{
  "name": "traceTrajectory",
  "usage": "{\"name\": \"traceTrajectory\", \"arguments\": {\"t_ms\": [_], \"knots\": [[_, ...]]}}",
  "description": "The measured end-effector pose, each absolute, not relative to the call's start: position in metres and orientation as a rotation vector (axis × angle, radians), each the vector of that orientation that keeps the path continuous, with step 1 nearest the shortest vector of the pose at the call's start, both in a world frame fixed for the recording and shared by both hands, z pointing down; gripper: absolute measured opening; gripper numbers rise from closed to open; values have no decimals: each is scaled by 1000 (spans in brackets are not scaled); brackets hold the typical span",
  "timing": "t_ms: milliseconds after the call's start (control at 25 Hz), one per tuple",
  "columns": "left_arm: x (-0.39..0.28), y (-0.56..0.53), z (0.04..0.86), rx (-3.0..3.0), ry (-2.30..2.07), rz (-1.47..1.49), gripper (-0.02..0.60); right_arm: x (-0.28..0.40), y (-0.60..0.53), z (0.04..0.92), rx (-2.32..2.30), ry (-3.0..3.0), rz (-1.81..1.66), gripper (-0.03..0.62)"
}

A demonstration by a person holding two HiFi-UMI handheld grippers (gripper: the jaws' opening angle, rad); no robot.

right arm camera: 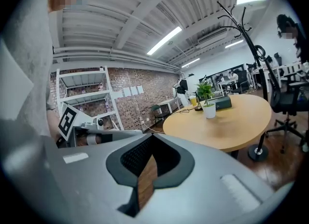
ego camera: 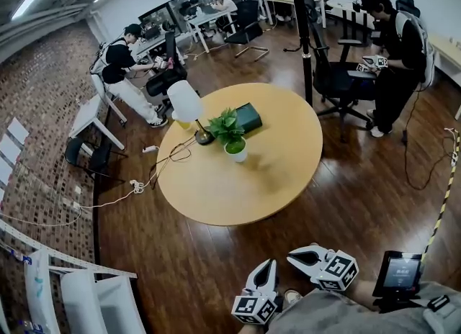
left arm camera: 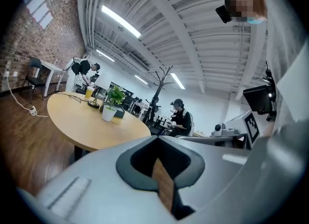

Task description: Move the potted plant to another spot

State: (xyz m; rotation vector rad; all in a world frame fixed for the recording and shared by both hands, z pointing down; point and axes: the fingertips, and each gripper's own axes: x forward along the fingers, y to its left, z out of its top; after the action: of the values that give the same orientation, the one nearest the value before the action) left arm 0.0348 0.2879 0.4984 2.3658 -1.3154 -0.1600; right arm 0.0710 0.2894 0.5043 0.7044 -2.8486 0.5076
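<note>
Both clenched on nothing, the left gripper [ego camera: 266,266] and right gripper [ego camera: 297,256] hang well apart from the potted plant [ego camera: 232,137] mid-table [ego camera: 274,174]; the task looks unstarted, calling first for an approach and opened jaws.

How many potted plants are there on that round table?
1. The potted plant stands near the middle of the table, beside the lamp and a dark box. None seems hidden.
</note>
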Motion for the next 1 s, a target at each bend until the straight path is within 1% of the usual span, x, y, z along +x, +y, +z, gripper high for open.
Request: {"name": "traceTrajectory", "arguments": {"t_ms": [360, 640, 1000], "knots": [[32, 200, 494, 2358, -1373, -151, 0, 71, 202, 501, 675, -2880, 506, 2], [48, 109, 483, 2346, -1433, -155, 0, 90, 111, 490, 642, -2908, 512, 1], [65, 37, 493, 2274, -1511, -132, 0, 110, 30, 502, 568, -2917, 558, 1]]}}
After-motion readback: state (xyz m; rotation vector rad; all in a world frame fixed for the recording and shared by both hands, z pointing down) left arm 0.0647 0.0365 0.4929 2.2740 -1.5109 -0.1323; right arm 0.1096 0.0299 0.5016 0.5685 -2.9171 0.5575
